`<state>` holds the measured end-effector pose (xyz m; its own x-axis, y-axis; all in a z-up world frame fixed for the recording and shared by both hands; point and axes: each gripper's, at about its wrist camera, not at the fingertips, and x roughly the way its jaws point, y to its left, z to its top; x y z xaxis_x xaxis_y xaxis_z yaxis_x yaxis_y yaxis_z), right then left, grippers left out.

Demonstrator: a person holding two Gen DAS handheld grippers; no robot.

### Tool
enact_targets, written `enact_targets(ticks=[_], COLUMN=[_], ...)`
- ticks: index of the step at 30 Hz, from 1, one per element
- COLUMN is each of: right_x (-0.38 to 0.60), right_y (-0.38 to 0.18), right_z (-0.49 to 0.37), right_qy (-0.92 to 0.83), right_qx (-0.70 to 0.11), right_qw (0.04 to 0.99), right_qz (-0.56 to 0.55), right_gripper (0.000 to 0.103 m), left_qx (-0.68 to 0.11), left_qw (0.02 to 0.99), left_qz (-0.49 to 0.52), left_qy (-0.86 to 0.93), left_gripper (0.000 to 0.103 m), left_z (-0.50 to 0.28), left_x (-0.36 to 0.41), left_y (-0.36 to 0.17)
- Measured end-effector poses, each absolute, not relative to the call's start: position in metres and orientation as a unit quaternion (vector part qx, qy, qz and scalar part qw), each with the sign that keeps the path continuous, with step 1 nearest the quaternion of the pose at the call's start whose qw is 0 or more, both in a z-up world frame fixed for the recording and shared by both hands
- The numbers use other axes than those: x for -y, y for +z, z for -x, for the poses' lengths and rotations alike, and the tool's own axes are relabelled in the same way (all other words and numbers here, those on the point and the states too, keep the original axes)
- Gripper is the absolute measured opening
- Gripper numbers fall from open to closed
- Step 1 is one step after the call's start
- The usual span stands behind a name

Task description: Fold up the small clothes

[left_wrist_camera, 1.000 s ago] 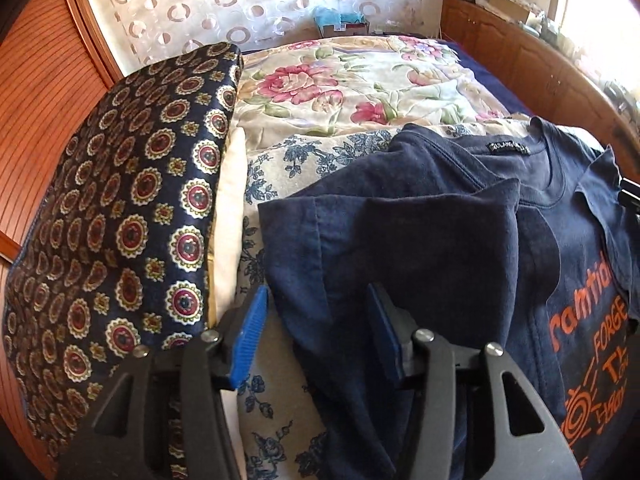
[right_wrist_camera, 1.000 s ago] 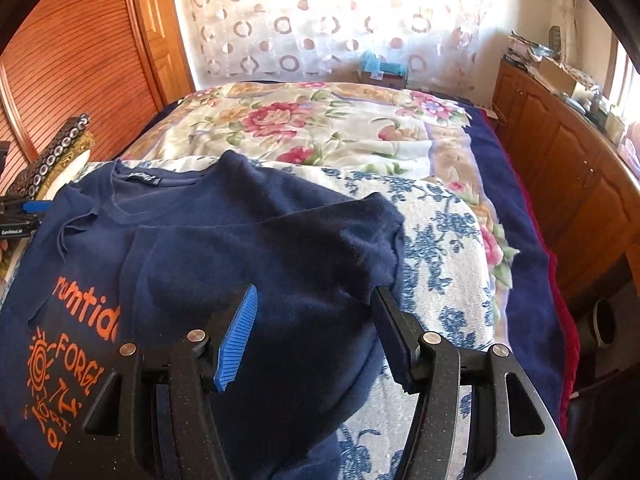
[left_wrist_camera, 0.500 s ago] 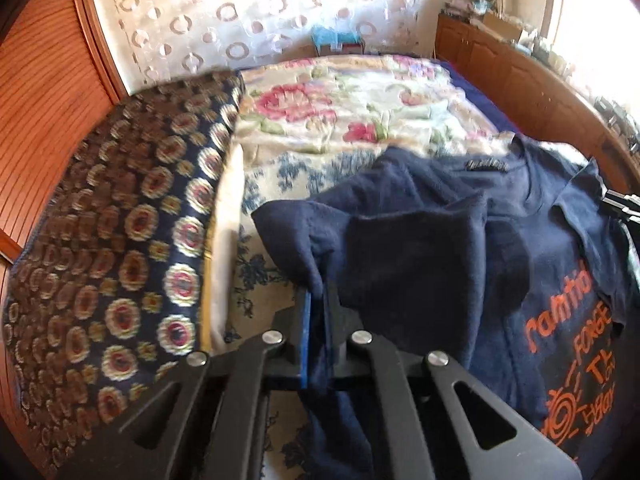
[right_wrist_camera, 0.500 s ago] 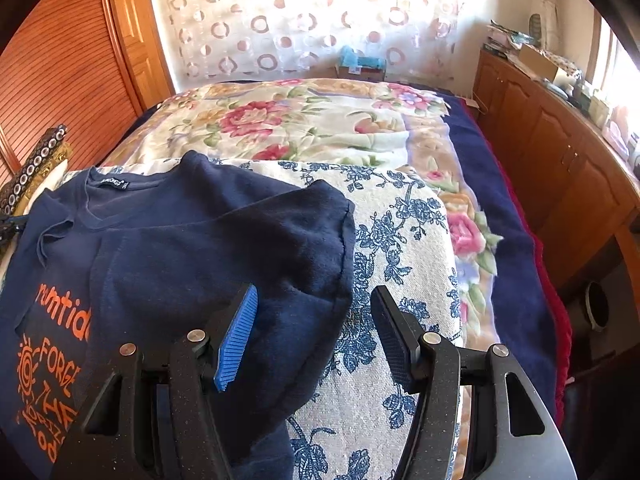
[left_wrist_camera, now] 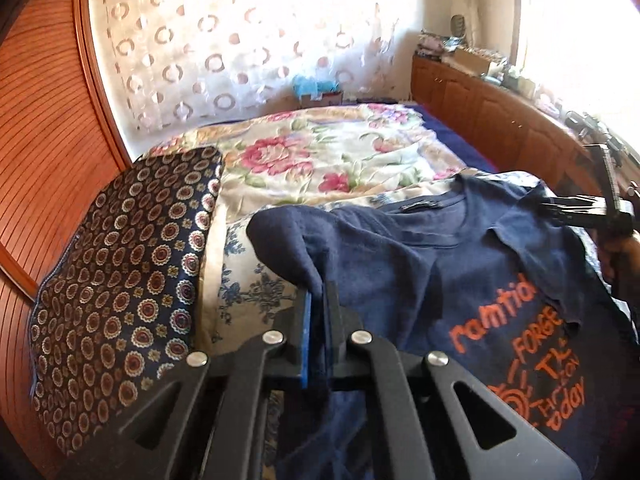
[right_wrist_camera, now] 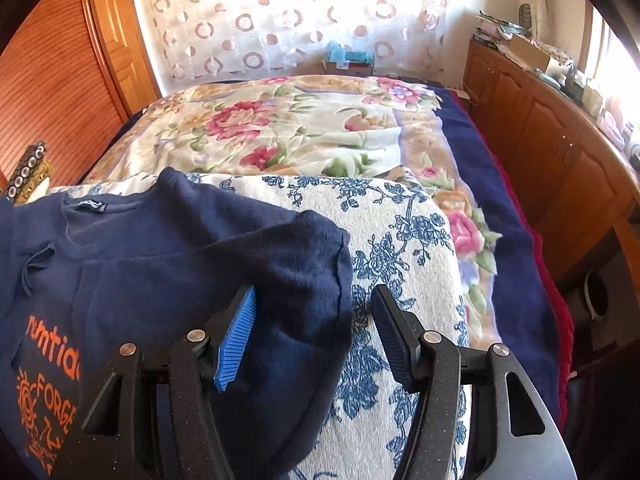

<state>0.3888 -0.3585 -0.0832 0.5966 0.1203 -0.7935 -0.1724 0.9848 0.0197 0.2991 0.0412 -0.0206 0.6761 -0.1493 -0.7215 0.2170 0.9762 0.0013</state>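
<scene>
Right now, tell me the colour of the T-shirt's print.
Orange print on the navy T-shirt; clearest in the left wrist view.

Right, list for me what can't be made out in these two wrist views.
- T-shirt print: left wrist view, a folded sleeve covers its start and blur smears the rest; right wrist view, cut by the left edge.
- Neck label: too small to read.
- Hem: hidden under the left gripper, which is shut on cloth, and the right gripper.
- Clutter on the wooden cabinets: washed out by window glare.

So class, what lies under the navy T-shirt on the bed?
A white cover with blue flowers lies under the T-shirt, over a floral blanket. What the cover looks like beneath the shirt cannot be seen.
</scene>
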Motion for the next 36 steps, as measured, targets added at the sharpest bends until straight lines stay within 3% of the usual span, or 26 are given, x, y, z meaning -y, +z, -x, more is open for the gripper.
enact_targets(ticks=[1, 2, 10, 21, 28, 36], right_x=[0.354, 0.352, 0.333, 0.333, 0.348, 0.362], right_y=[-0.082, -0.08, -0.018, 0.025, 0.035, 0.007], right_z=[-0.388, -0.386, -0.319, -0.203, -0.122, -0.062], right_qy=[0.097, 0.105, 0.163, 0.189, 0.2, 0.188], right_qx=[-0.443, -0.445, -0.353, -0.307, -0.296, -0.335], right_qw=[0.891, 0.889, 0.921, 0.931, 0.934, 0.923], right_qz=[0.033, 0.034, 0.037, 0.045, 0.031, 0.035], right_gripper=[0.016, 0.007, 0.004, 0.003, 0.003, 0.004], left_qx=[-0.386, -0.381, -0.329, -0.282, -0.282, -0.295], left_qw=[0.916, 0.918, 0.937, 0.952, 0.953, 0.948], left_qz=[-0.041, -0.039, -0.02, -0.003, 0.016, 0.023], left_qy=[-0.101, -0.103, -0.118, -0.123, -0.114, -0.117], left_gripper=[0.002, 0.002, 0.002, 0.002, 0.002, 0.002], left_z=[-0.297, -0.292, -0.234, -0.113, -0.044, 0.0], left_x=[-0.04, -0.04, -0.039, -0.052, -0.068, -0.069], left_y=[-0.018, -0.015, 0.015, 0.032, 0.021, -0.001])
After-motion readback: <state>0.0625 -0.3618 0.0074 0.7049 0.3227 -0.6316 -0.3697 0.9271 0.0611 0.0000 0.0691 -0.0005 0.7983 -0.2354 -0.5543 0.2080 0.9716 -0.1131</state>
